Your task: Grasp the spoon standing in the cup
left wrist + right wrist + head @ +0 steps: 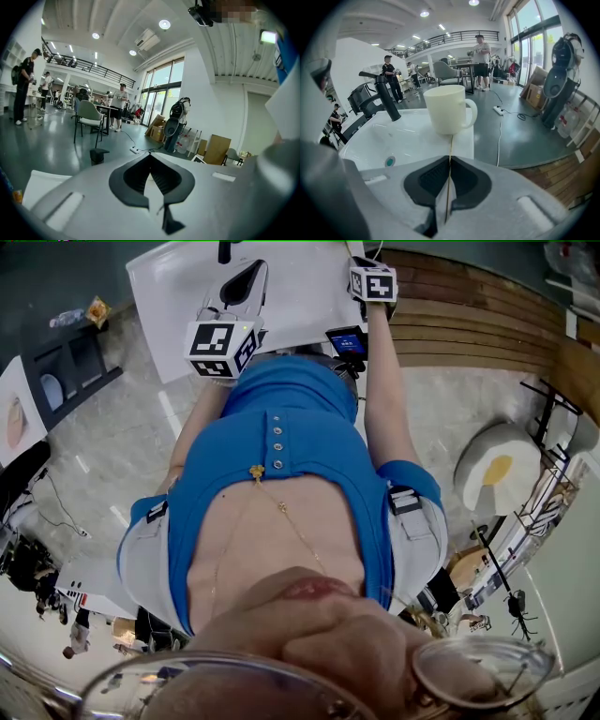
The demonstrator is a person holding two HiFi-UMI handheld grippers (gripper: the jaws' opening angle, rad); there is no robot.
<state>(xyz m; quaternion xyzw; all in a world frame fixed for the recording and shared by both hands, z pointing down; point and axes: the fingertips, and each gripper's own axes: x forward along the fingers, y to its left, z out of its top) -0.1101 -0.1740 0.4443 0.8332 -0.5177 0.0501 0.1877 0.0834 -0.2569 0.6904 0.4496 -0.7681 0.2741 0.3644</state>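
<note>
A cream mug [447, 108] stands upright on the white counter [461, 140] near its corner, just beyond my right gripper [449, 159]. No spoon shows in the mug's mouth. A thin golden strip, the spoon [450, 145] seen edge-on, runs from the mug's foot back between the right jaws, which are shut on it. My left gripper [151, 157] is shut with nothing in it and looks out over the hall, away from the mug. In the head view the left gripper [240, 282] hangs over the white counter [169, 296], and the right one shows only its marker cube [373, 282].
A white sink basin [393, 140] with a green drain [389, 161] and a black faucet [384, 96] lies left of the mug. The counter's edge drops to grey floor on the right, with wooden decking [553, 168]. People, chairs and a floor cable stand farther off.
</note>
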